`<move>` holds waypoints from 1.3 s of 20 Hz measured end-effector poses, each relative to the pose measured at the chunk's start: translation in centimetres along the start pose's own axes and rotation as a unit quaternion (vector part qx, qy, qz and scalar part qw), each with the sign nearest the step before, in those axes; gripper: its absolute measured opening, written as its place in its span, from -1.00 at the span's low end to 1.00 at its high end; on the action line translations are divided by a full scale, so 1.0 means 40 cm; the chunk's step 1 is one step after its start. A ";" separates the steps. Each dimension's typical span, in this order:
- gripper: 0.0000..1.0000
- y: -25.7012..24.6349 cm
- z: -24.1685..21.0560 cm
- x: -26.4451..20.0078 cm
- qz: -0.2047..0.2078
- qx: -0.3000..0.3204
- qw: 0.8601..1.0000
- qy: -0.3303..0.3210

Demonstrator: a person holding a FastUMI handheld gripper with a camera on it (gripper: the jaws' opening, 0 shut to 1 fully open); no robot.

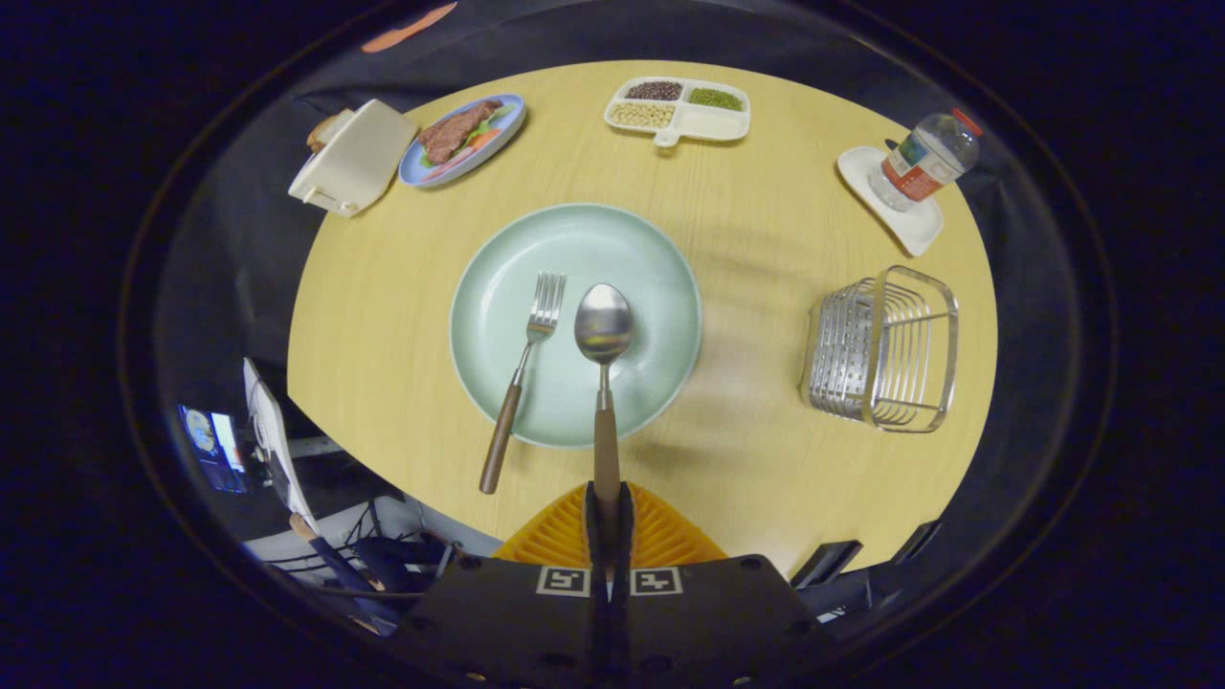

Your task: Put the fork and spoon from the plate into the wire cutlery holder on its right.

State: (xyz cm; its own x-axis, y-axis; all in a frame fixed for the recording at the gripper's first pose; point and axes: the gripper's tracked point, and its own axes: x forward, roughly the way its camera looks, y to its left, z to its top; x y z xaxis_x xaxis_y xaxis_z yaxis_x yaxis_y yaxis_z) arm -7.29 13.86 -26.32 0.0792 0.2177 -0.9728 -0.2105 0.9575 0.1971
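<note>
Between the fingers: gripper (609, 507) clamped on the wooden handle of the spoon (603, 330), bowl out ahead over the green plate (660, 263). Just left of the spoon: fork (524, 373), tines on the plate, handle hanging off the near rim onto the counter (766, 239). Right of the plate, well apart: wire cutlery holder (885, 349), upright. Beyond: divided tray of beans (679, 110), plate of meat (464, 137), water bottle (924, 158) on a white dish.

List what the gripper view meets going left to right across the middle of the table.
fork → spoon, its handle clamped in the gripper, both over the plate → wire cutlery holder.
</note>
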 end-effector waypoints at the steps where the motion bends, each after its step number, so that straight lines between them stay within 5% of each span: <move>1: -0.99 -0.007 0.004 -0.024 0.002 0.002 1.000 -0.004; 12: -0.99 -0.257 0.004 -0.262 -0.018 0.086 0.995 -0.044; 26: -0.99 -0.371 -0.047 -0.187 -0.010 0.195 0.980 0.048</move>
State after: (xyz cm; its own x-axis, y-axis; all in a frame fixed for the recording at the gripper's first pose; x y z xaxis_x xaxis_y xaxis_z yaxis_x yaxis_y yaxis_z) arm -6.58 -2.31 -22.18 -0.0157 0.1980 -0.9801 0.1795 0.9648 0.1921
